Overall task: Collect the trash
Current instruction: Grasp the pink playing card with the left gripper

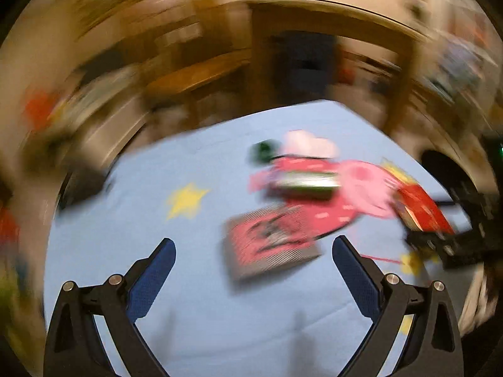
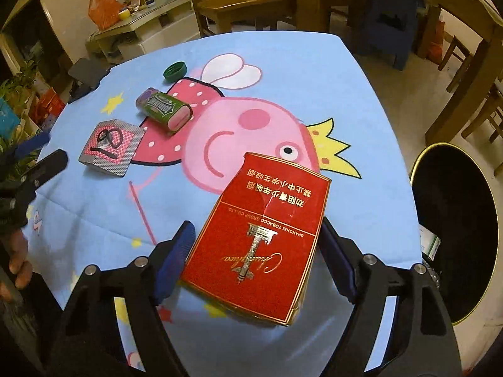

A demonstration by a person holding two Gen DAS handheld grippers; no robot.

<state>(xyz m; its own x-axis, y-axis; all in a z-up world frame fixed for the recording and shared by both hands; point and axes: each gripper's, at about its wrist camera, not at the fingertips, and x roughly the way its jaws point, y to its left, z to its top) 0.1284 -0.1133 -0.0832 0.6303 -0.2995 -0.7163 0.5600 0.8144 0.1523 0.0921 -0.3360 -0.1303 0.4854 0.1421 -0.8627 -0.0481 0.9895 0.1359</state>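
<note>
blue cartoon tablecloth (image 2: 314,72). right gripper (image 2: 256,262): clamped on red cigarette pack (image 2: 261,238); black bin (image 2: 456,229) to its right. left gripper (image 1: 254,262): wide apart, holding nothing. ahead of it: patterned box (image 1: 270,243), gum container (image 2: 163,109), green cap (image 2: 175,71).

Left wrist view motion-blurred throughout: grey-pink box (image 1: 270,242) print unreadable; dark bin (image 2: 456,229) interior indiscernible, contents unidentifiable
</note>
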